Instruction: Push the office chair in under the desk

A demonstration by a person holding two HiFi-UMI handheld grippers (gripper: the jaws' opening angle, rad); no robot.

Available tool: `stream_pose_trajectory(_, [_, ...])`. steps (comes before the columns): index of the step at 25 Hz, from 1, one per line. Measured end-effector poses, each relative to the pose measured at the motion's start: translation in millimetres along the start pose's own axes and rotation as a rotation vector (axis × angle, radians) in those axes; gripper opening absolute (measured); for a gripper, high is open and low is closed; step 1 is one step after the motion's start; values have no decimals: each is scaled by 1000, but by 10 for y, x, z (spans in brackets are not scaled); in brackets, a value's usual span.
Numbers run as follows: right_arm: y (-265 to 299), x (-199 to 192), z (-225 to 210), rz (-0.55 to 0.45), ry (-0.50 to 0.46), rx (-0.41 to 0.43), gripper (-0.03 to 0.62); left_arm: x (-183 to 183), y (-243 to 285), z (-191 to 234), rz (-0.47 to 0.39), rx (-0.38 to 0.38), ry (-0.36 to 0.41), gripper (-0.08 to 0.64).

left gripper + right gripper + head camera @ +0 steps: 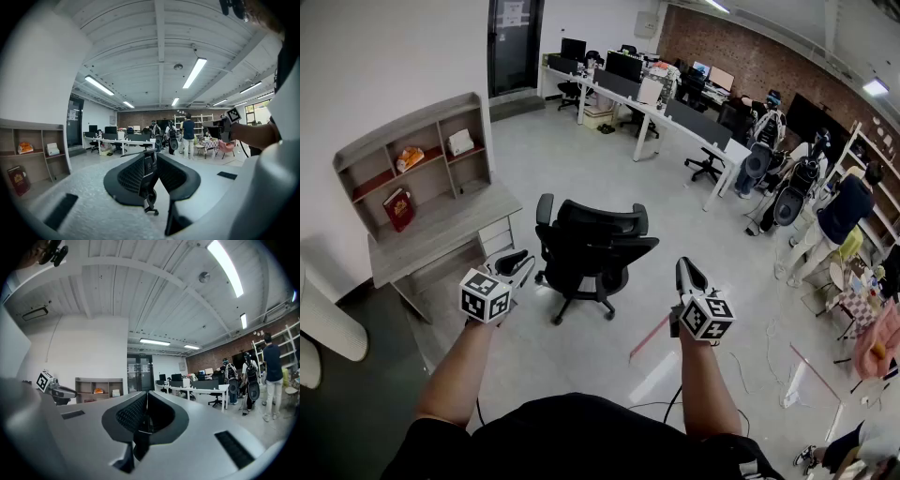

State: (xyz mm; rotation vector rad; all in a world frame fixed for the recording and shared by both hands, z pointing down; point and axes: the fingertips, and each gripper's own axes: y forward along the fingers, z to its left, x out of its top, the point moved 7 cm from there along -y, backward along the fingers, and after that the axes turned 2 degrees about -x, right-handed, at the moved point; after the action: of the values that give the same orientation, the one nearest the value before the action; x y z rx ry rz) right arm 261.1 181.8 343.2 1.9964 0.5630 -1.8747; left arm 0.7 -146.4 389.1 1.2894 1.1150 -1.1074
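Head view: office chair (591, 248) is seen standing on the open floor (581, 159), near the right end of the desk (441, 230), not tucked under it. Left gripper (521, 264) and right gripper (685, 272) are held short of the chair, one on either side, neither touching it. Left jaws are parted slightly, nothing gripped. Right jaws are closed together, empty. Square black-and-white markers are carried on both grippers. Sheets posted on the glass door (515, 42) and the cover of the red book (399, 208) in the shelf unit (403, 127) on the desk: print too small to be read.
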Motion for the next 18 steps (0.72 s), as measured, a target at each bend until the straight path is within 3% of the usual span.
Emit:
stream_pose_trajectory(9, [76, -85, -338, 9, 16, 1, 15, -52, 345, -123, 17, -5, -5, 91])
stream_pose_trajectory(18, [199, -72, -587, -14, -4, 81, 15, -23, 632, -248, 27, 19, -1, 91])
